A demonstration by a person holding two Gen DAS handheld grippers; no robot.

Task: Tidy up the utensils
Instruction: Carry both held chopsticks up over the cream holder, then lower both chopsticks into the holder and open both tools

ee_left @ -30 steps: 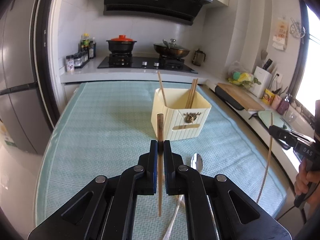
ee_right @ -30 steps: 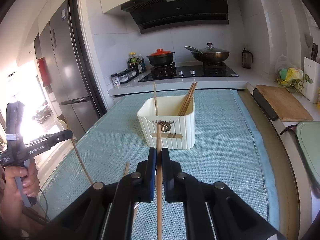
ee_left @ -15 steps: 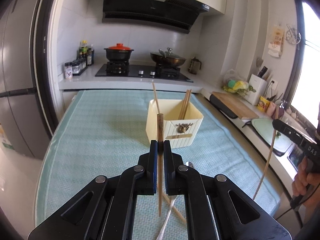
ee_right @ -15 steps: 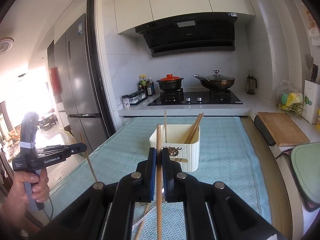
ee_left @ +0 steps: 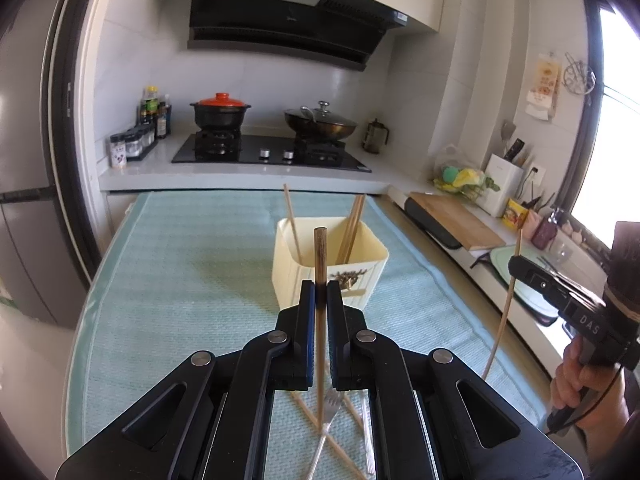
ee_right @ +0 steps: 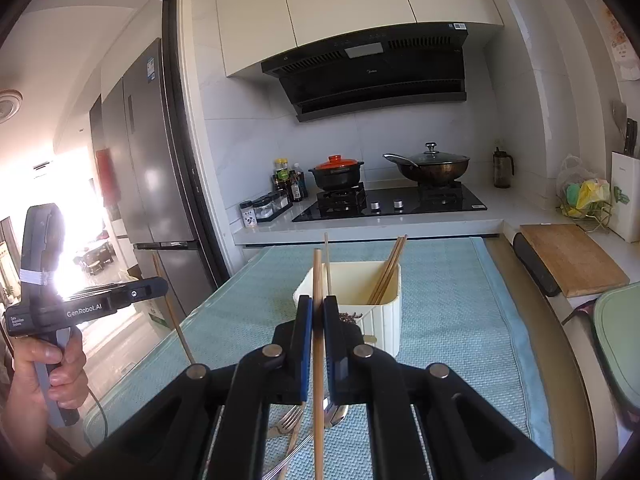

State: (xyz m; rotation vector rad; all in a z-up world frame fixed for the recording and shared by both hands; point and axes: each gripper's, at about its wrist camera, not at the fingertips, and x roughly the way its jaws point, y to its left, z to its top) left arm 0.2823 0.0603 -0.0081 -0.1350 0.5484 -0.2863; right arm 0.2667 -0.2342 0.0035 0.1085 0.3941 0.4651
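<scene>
kitchen walls of pale tile rise behind a worktop (ee_left: 180, 280) covered by a light blue mat, with a black hob, a red-lidded pot (ee_left: 220, 110) and a lidded wok (ee_left: 320, 122) at the far end.

from the left wrist view, the left hand-held gripper (ee_left: 321, 296) is clamped tight on a dark-tipped chopstick (ee_left: 319, 264), which stands upright between the jaws and sticks out above and below them. beyond it, near the middle of the mat, sits a cream box (ee_left: 360, 252) with several chopsticks leaning inside. under the jaws, on the mat, lie a fork (ee_left: 330, 408) and a few loose chopsticks, crossing one another. at the right edge a hand (ee_left: 576, 380) grips the right hand-held gripper (ee_left: 516, 266), which is closed on a pale chopstick (ee_left: 502, 320) that hangs slanted above the mat's right border. a wooden cutting board (ee_left: 456, 220) lies on the side counter.

from the right wrist view, the right hand-held gripper (ee_right: 318, 312) is shut on the pale chopstick (ee_right: 318, 280), upright in front of the cream box (ee_right: 384, 320). below the jaws a fork (ee_right: 290, 420) and a spoon (ee_right: 334, 414) rest on the mat. at the left, a hand (ee_right: 44, 380) holds the left hand-held gripper (ee_right: 160, 284) out past the worktop's edge (ee_right: 224, 288), its chopstick (ee_right: 176, 324) slanting down. a tall grey fridge (ee_right: 160, 160) stands behind it.
</scene>
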